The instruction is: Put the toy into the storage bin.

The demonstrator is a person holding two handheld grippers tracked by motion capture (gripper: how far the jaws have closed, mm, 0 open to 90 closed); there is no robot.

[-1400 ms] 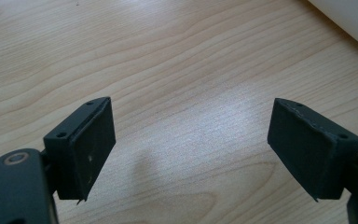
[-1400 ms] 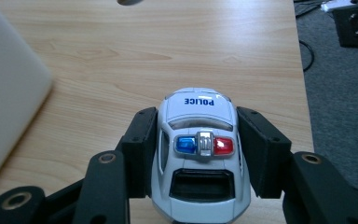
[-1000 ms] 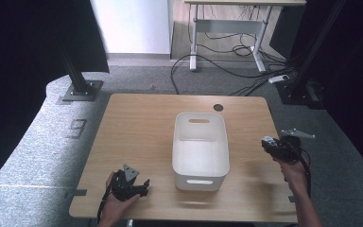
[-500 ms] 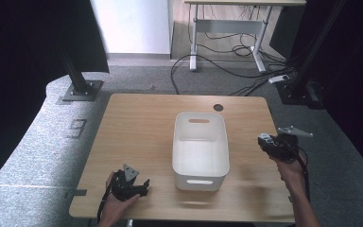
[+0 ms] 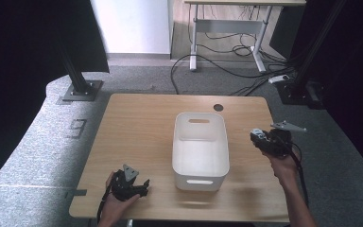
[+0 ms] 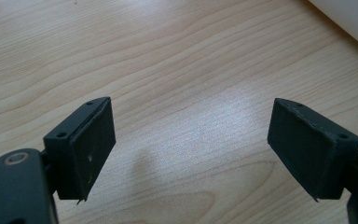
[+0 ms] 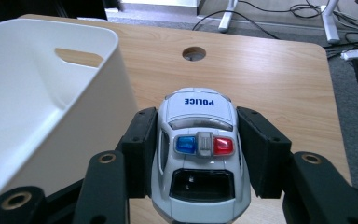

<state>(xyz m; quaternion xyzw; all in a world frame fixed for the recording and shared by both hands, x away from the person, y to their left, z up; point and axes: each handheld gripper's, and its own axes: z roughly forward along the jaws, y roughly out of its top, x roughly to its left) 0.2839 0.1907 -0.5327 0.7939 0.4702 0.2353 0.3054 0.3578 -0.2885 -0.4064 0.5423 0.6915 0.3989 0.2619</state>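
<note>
From the high view you have one wooden bench (image 5: 142, 137), and on it stands one white bin (image 5: 200, 150), a little right of the middle and closer to the near edge than the far one, with one slot handle showing in its far wall and one in its near wall. One round hole (image 5: 218, 107) sits in the bench top near the far edge, just beyond the bin. Your left gripper (image 5: 131, 183) rests at the near edge, toward the near left corner, well apart from the bin, and your left hand (image 5: 116, 208) wraps it from behind. Your right gripper (image 5: 269, 140) is over the right edge of the bench, just beside the bin's right wall, with your right hand (image 5: 283, 165) behind it. In the left gripper view your two black jaws stand wide apart with nothing between them, only bare wood grain below, and one corner of the white bin (image 6: 349, 21) shows at the upper right. In the right gripper view your two jaws are clamped on the flanks of one toy police car (image 7: 199, 154), white with "POLICE" on its hood, one blue and one red roof light; its nose points toward the bench's far edge. The white bin (image 7: 42, 93) stands just left of the car, and the one round hole (image 7: 194, 53) lies ahead of it.
</note>
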